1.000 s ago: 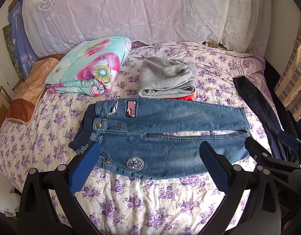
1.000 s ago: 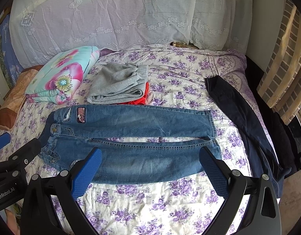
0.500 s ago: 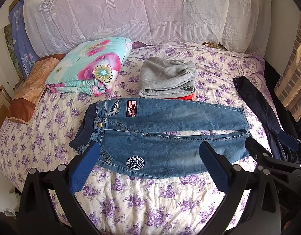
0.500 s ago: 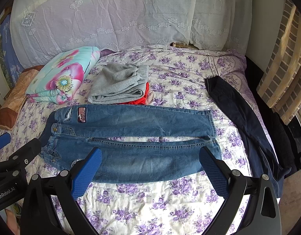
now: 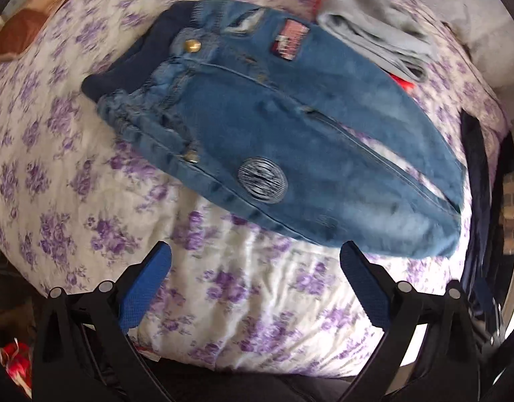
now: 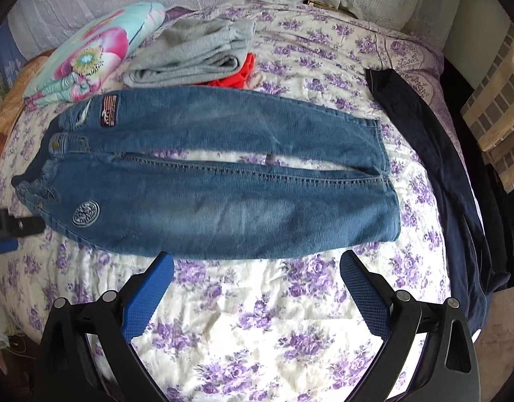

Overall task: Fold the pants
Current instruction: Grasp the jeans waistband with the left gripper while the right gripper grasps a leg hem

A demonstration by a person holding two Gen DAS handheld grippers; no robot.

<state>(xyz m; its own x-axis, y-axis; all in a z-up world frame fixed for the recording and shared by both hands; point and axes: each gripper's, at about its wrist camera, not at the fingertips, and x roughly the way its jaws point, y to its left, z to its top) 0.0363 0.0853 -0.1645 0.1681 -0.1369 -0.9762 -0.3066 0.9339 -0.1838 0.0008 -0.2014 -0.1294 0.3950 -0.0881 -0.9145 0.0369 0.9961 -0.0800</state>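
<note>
While the jeans [image 6: 216,181] lie flat and unfolded on the bed [image 6: 273,328], both tongs, left [image 5: 255,279] and right [image 6: 256,288], hang wide open, empty, just short of the near leg. Probably next: grab that leg's edge, flip it over. Left view's blurry, so the waistband's hard to read.

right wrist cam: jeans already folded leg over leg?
No, the jeans lie flat on the bed with both legs side by side and a strip of bedspread showing between them.
</note>
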